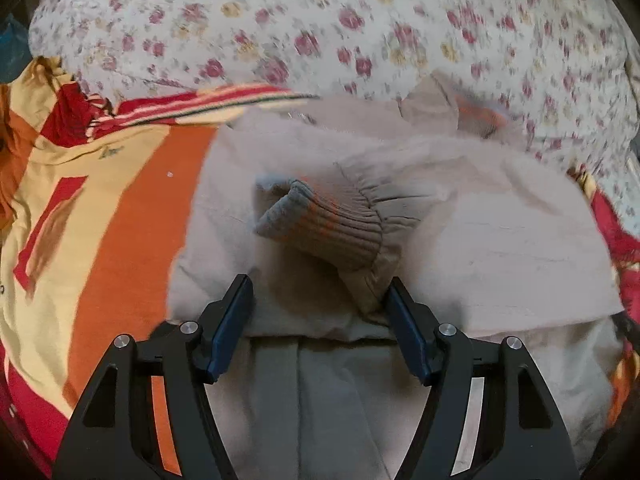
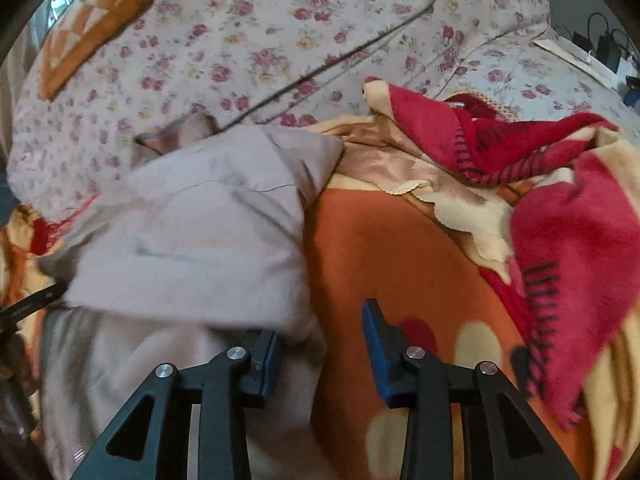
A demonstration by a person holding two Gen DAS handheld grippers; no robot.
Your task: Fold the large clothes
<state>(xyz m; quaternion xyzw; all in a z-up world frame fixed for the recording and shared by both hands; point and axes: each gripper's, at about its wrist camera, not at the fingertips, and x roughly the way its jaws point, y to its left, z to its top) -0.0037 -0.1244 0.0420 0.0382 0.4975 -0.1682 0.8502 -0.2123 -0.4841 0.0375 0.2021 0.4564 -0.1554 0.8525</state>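
A pale beige jacket (image 1: 480,240) lies folded on an orange, red and yellow blanket (image 1: 132,220). Its ribbed sleeve cuff (image 1: 320,224) lies across the middle, pointing left. My left gripper (image 1: 318,296) stands open just below the cuff. The sleeve cloth brushes the right finger (image 1: 404,320), while the left finger is free of it. In the right wrist view the jacket (image 2: 200,240) fills the left half and a second cuff (image 2: 160,142) sticks out at its far end. My right gripper (image 2: 320,332) is open over the jacket's right edge, with only blanket (image 2: 400,260) and the cloth's edge between its fingers.
A floral quilt (image 2: 240,40) covers the far side of the bed. A red fringed fold of blanket (image 2: 560,220) is bunched up on the right. An orange patterned cushion (image 2: 92,28) lies at the far left. Cables and small devices (image 2: 600,48) sit beyond the bed's right edge.
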